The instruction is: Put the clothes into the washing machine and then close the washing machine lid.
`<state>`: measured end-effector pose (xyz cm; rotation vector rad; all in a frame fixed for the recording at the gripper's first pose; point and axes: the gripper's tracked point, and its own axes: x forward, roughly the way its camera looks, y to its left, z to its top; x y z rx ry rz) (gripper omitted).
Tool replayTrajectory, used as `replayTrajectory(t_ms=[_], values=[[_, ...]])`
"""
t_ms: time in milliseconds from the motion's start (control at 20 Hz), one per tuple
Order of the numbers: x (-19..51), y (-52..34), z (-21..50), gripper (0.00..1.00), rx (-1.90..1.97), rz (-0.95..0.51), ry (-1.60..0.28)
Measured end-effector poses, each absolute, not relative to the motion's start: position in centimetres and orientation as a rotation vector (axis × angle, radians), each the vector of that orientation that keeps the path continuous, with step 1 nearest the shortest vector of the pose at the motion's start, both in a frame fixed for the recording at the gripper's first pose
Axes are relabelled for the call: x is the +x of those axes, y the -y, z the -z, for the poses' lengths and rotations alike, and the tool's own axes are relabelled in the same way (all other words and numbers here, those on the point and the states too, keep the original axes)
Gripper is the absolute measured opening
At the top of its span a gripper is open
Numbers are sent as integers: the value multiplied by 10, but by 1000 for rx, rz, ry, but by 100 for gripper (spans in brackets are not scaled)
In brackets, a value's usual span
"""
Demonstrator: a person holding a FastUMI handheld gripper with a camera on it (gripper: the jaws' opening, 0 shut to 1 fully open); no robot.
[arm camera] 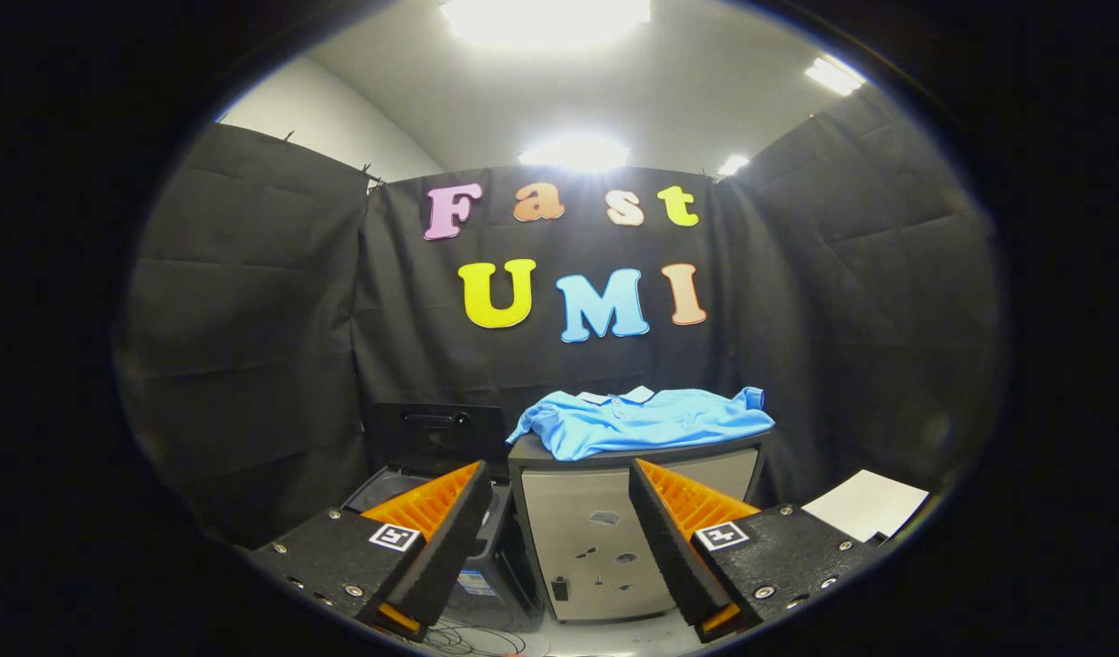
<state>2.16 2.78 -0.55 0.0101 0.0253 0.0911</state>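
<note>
While the gripper (559, 538) hung back from everything with its fingers spread wide and nothing between them, the crumpled light-blue polo shirt (640, 420) sat draped over the top of the boxy grey cabinet (605, 538), well beyond the fingertips. Just left of that cabinet stood the dark top-loading washing machine (404, 488), its black lid (436, 436) flipped up against the curtain, so the tub looked ready to take laundry.

My read on the shirt: soft, light, floppy cotton that would sag and trail once lifted, not slippery and not fragile. It would bunch easily, so I'd have pinched a thick fold near the middle of the heap, or the collar at the back of the cabinet top, rather than a thin hem at the front edge of the cabinet. A white flat sheet (865, 504) lay off to the cabinet's right, and loose cables (473, 639) ran along the floor at its foot.
</note>
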Motion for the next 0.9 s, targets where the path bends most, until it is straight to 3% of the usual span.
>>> replayTrajectory(t_ms=[450, 900], values=[[52, 1, 0, 94, 0, -11, -27], [169, 29, 0, 94, -57, 27, -174]])
